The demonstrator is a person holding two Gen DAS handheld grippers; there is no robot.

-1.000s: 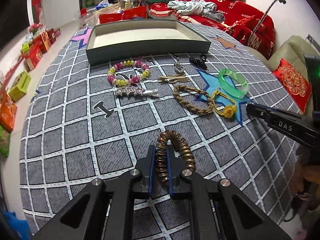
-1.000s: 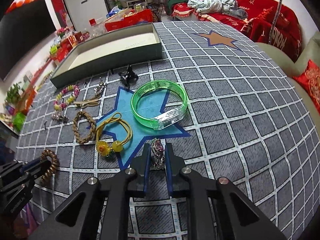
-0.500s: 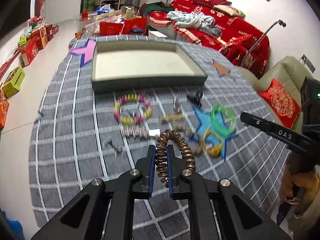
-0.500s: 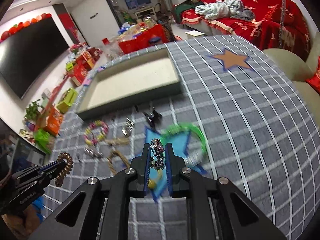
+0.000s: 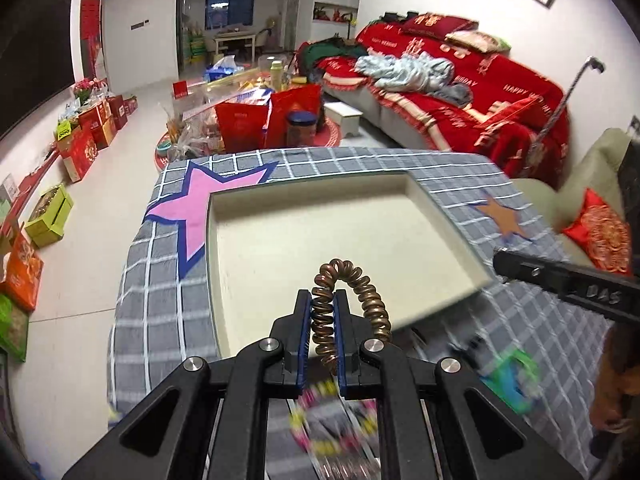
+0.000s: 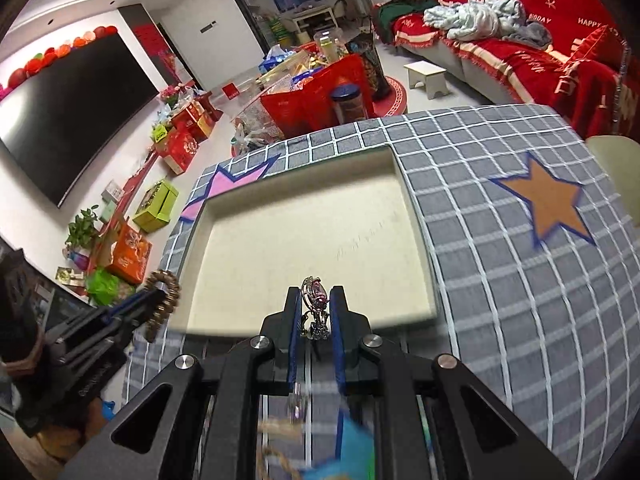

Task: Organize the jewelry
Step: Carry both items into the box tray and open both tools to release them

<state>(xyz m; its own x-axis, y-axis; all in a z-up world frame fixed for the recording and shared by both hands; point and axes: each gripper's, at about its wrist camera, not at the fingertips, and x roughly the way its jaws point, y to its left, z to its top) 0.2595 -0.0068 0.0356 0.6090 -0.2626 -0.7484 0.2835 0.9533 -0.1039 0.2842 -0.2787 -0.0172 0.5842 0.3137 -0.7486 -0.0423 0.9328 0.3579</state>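
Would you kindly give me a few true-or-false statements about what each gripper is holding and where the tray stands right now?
1. The left gripper is shut on a coiled bronze hair tie. True.
2. The right gripper is open and holds nothing. False: it is shut on a small silver and pink ornament.
3. The tray already holds several bracelets. False: its beige floor shows nothing on it.
4. An orange star lies on the checked cloth to the right of the tray. True.
5. The green bangle is inside the tray. False: it lies on the cloth outside it, blurred.
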